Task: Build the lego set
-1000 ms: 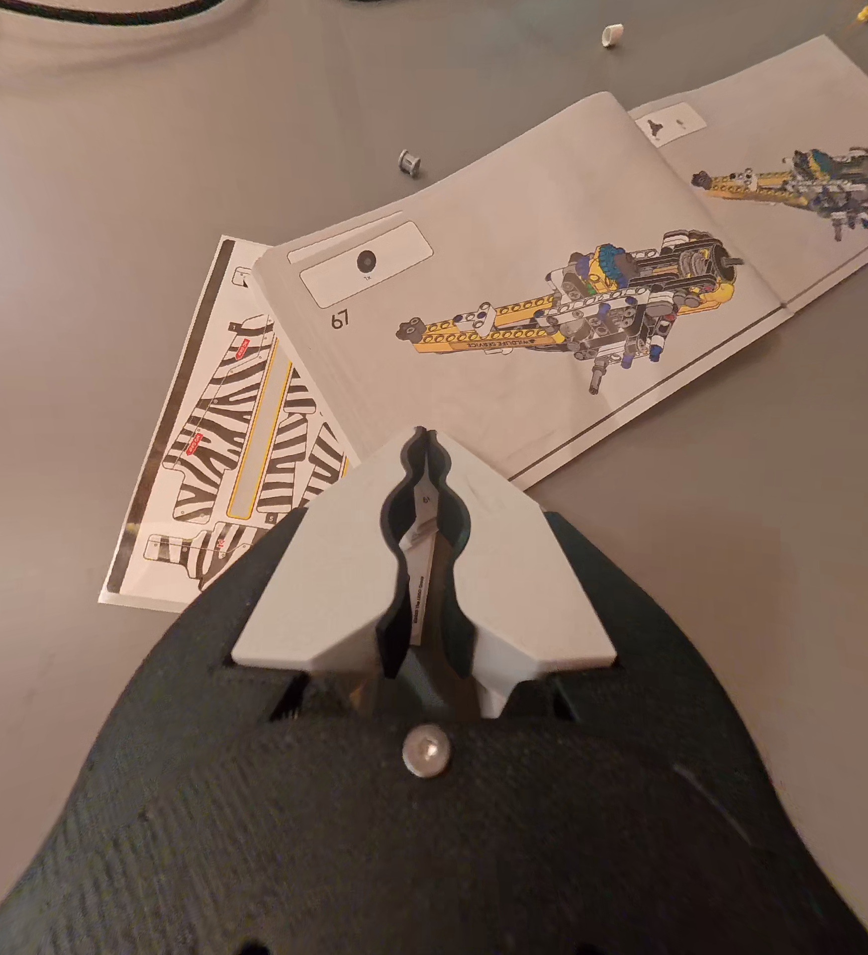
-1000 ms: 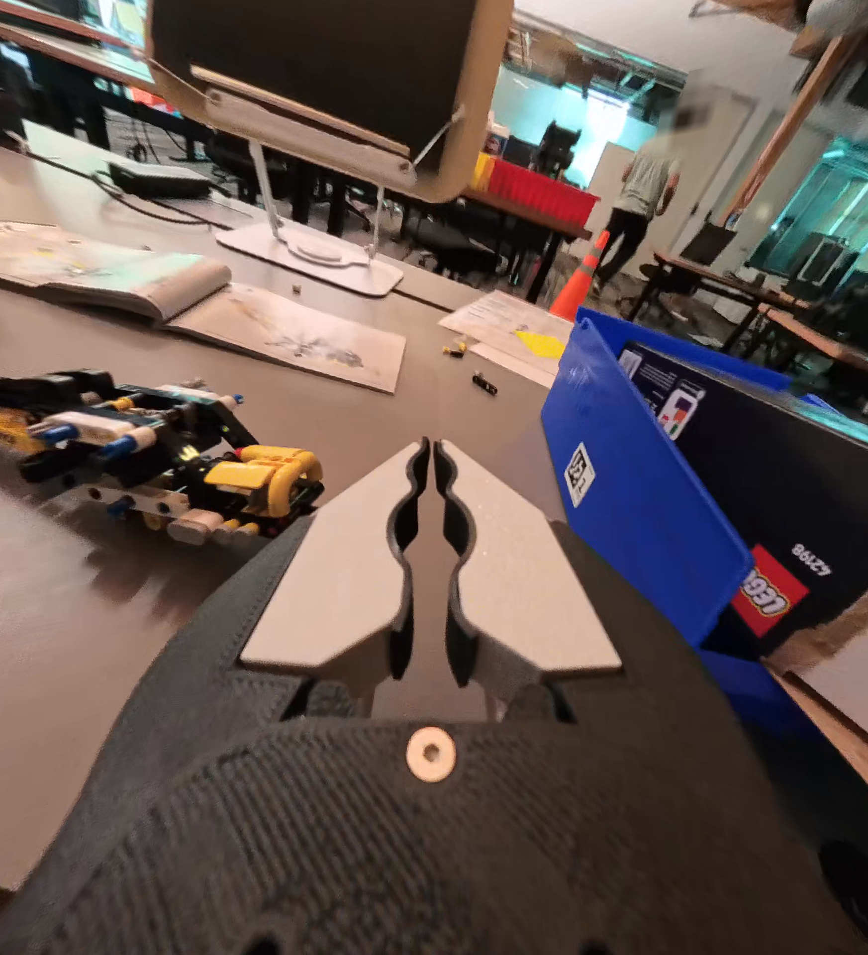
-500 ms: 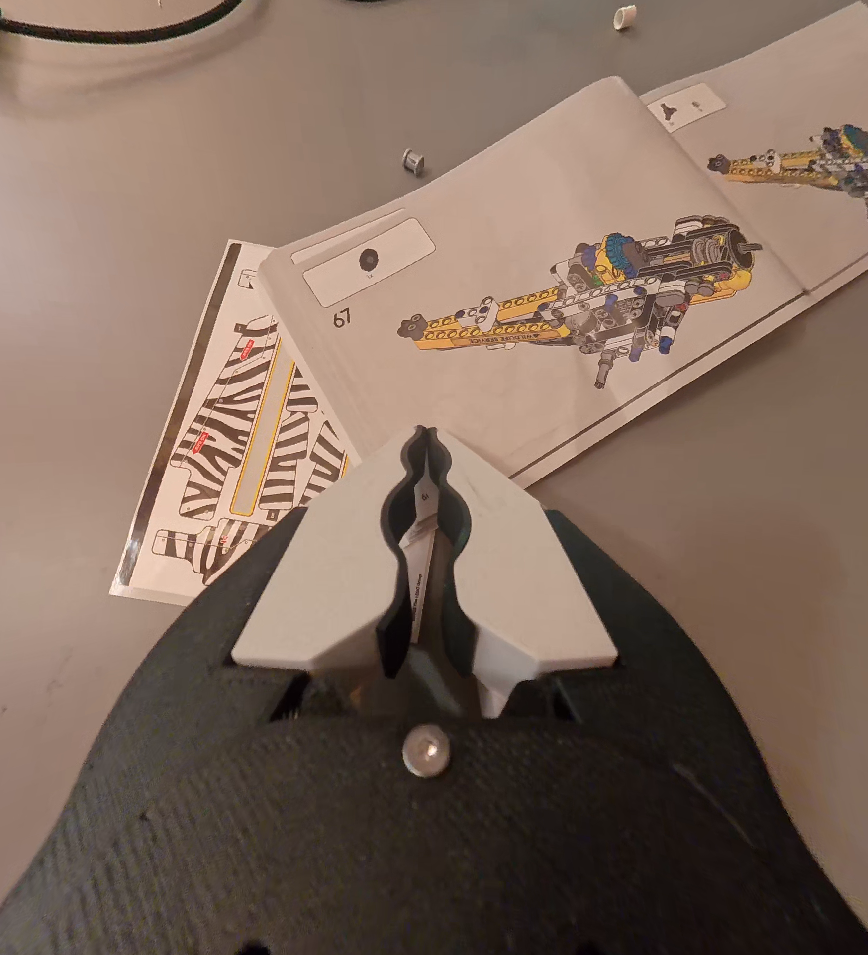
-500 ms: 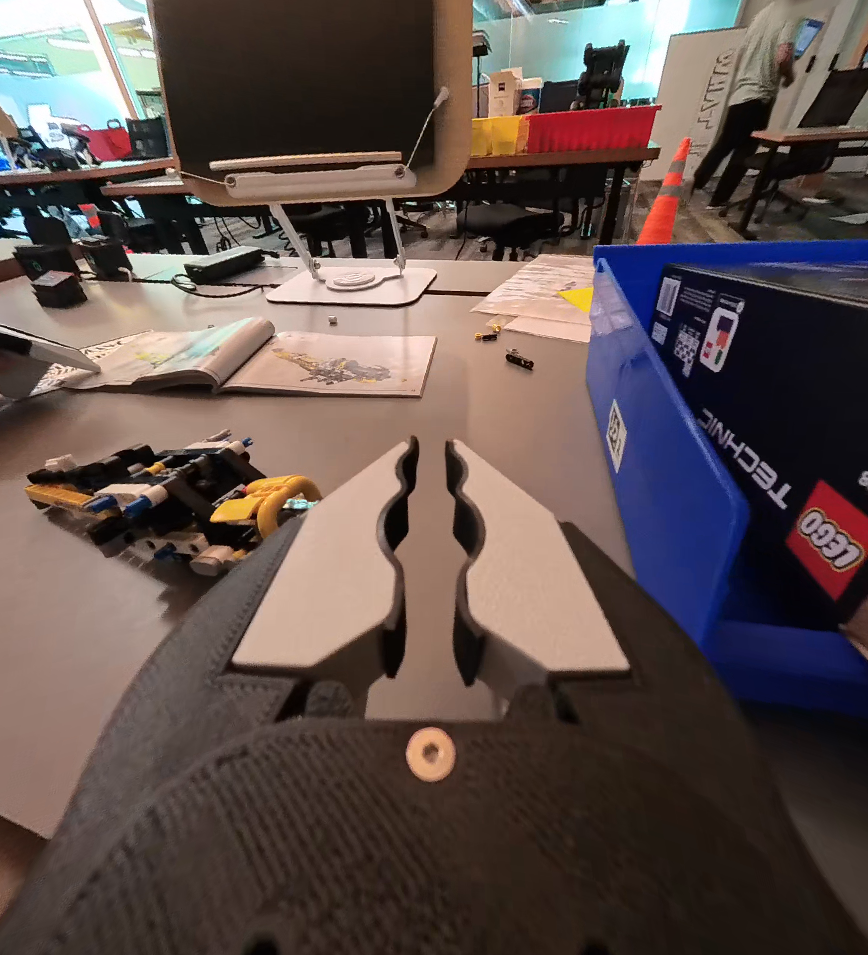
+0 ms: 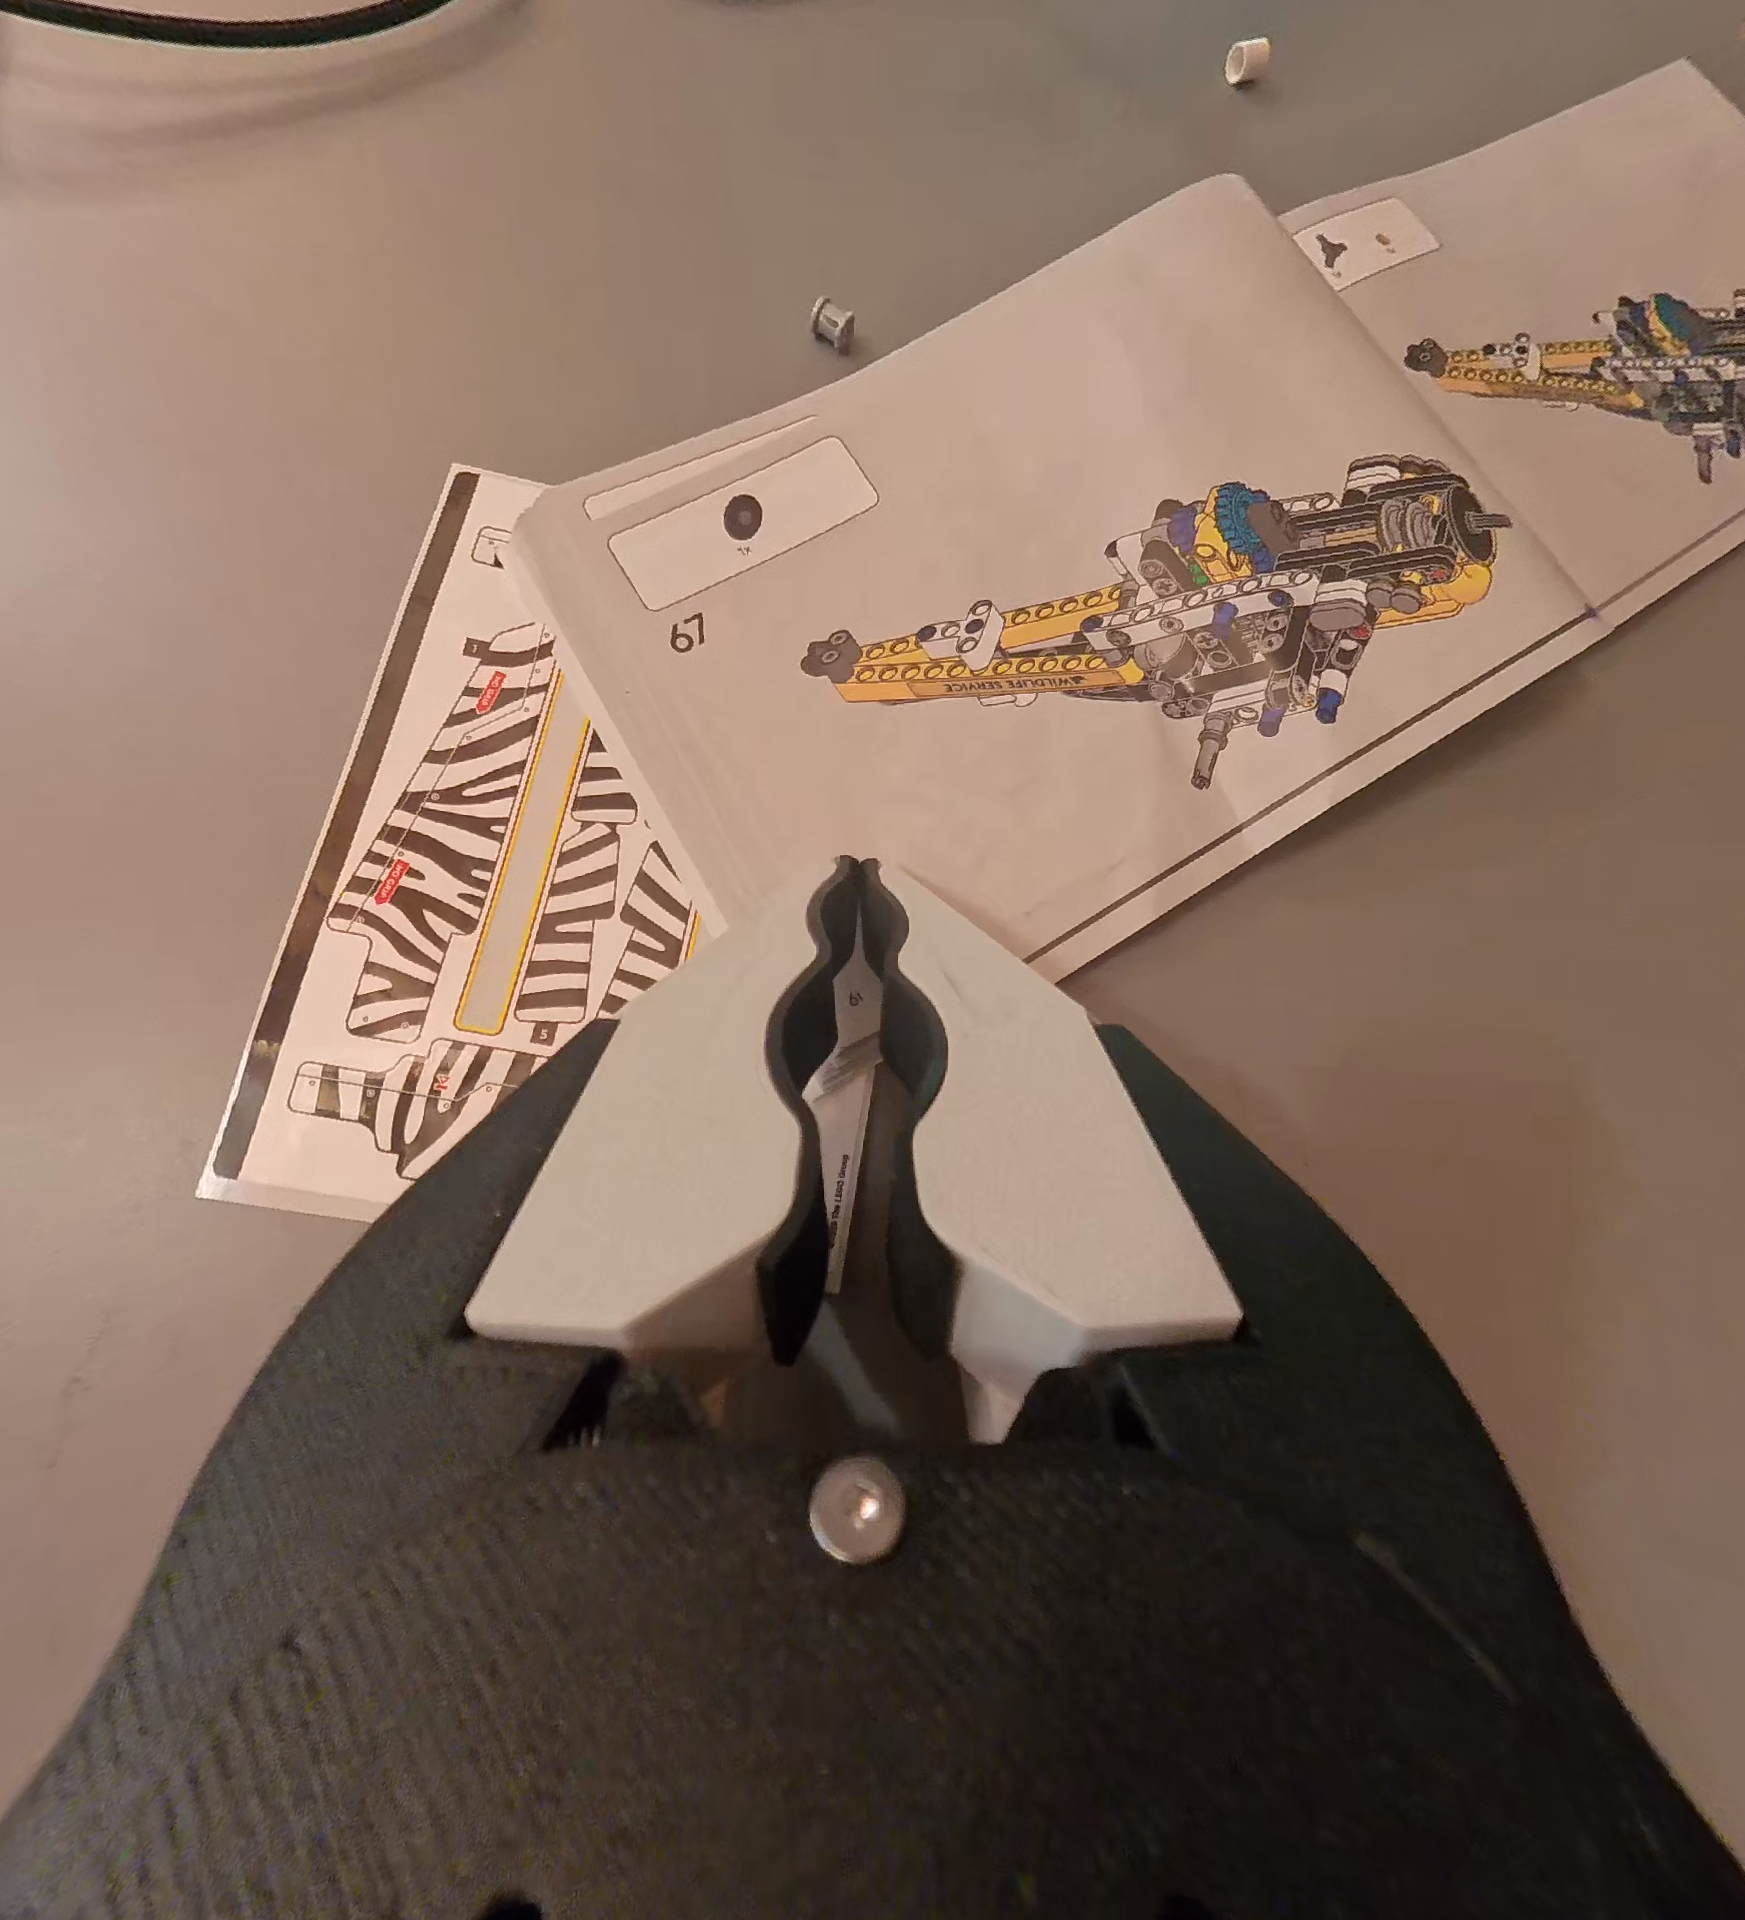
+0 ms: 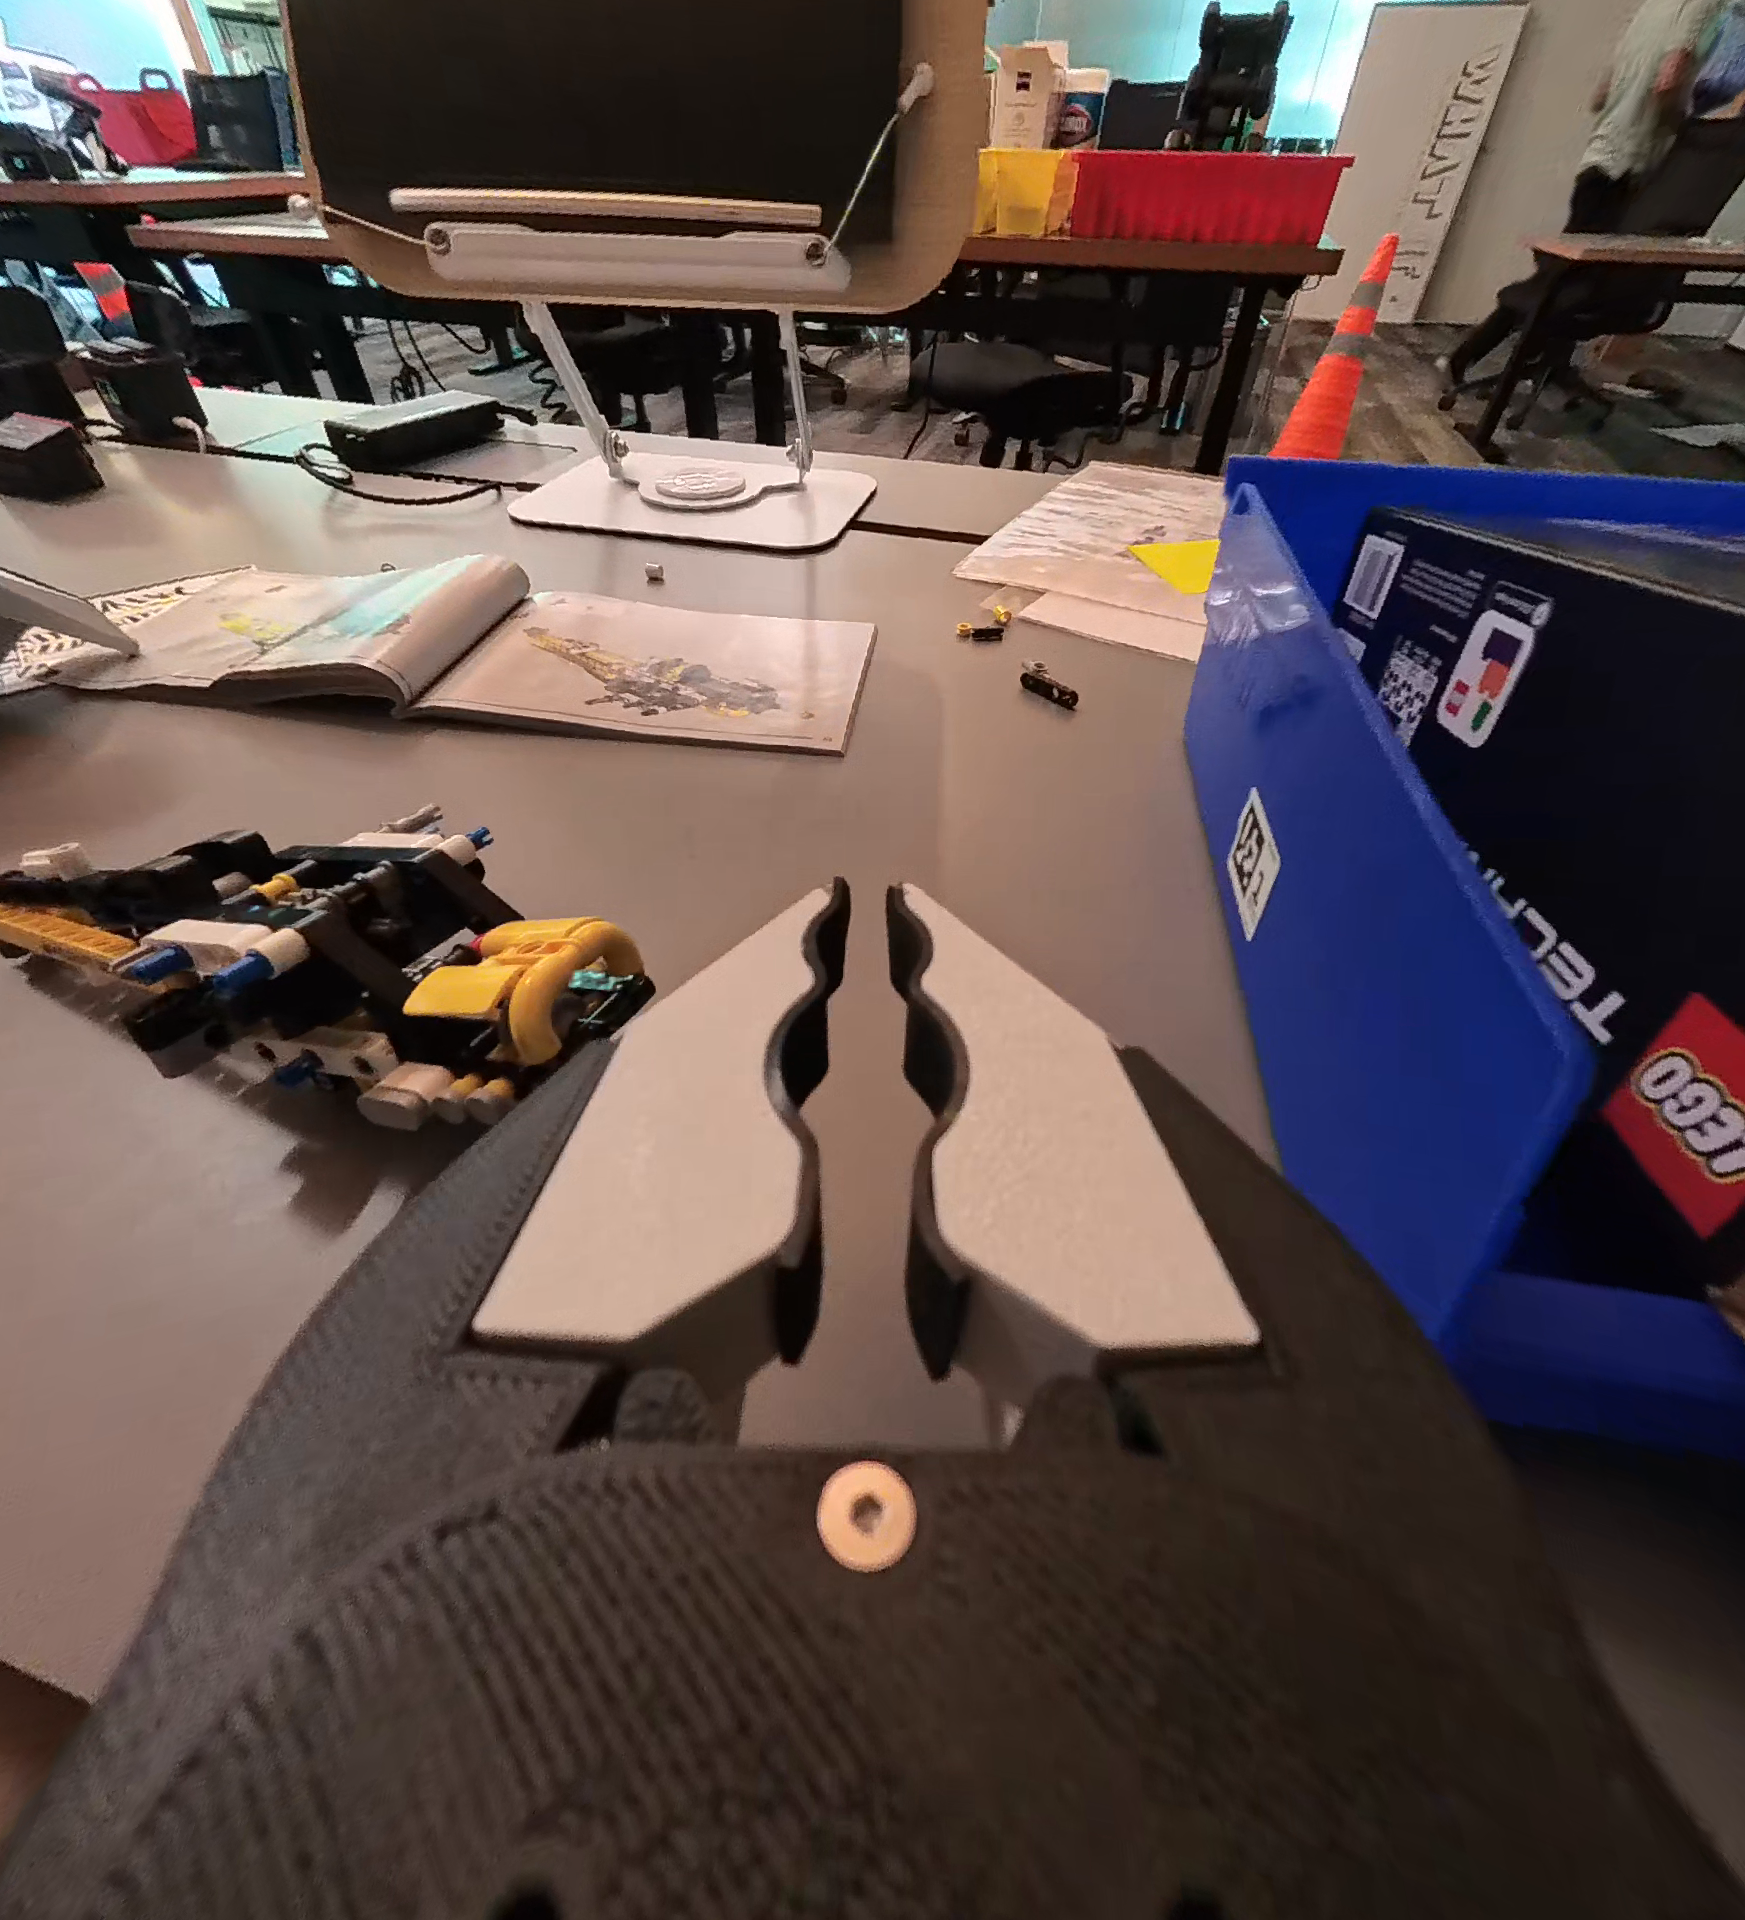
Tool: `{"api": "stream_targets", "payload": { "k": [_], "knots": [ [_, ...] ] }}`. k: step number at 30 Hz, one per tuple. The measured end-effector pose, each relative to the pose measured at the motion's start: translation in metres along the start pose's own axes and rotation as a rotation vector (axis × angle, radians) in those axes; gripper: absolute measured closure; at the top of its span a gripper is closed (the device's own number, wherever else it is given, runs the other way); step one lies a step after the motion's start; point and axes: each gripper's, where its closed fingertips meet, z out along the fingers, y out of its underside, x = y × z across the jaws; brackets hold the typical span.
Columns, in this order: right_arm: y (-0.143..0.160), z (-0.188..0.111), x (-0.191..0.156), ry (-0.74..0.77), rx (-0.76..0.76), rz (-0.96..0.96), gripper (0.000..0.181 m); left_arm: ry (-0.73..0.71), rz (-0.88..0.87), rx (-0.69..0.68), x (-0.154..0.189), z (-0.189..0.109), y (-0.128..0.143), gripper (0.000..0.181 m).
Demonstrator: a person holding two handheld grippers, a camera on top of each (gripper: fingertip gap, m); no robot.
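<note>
Fingers: left gripper (image 5: 852, 868) pinches a white paper page corner (image 5: 852, 1049) of the open instruction booklet (image 5: 1107, 499) ahead; right gripper (image 6: 866, 891) narrowly parted, empty. Left of it lies the partly built yellow-and-black Lego model (image 6: 296, 966); much assembly apparently remains.

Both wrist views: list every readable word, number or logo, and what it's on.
Writing is not quoted; these bear it.
Instruction booklet: page number, model lettering.
Sticker sheet: tiny red labels.
Paper page in left gripper: small print.
Black box in blue bin: logo, lettering, number.
</note>
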Motion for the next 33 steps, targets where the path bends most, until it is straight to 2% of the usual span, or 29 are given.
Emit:
{"api": "stream_targets", "payload": {
  "k": [29,33],
  "knots": [
    [0.0034,0.0028,0.0023,-0.010,-0.026,0.033,0.175,-0.005,0.005,0.000,-0.0001,0.0000,0.0002,0.180],
    [0.0036,0.0029,0.0023,-0.009,-0.027,0.034,0.175,-0.054,0.069,0.000,0.0010,0.0005,-0.0007,0.181]
  ]
}}
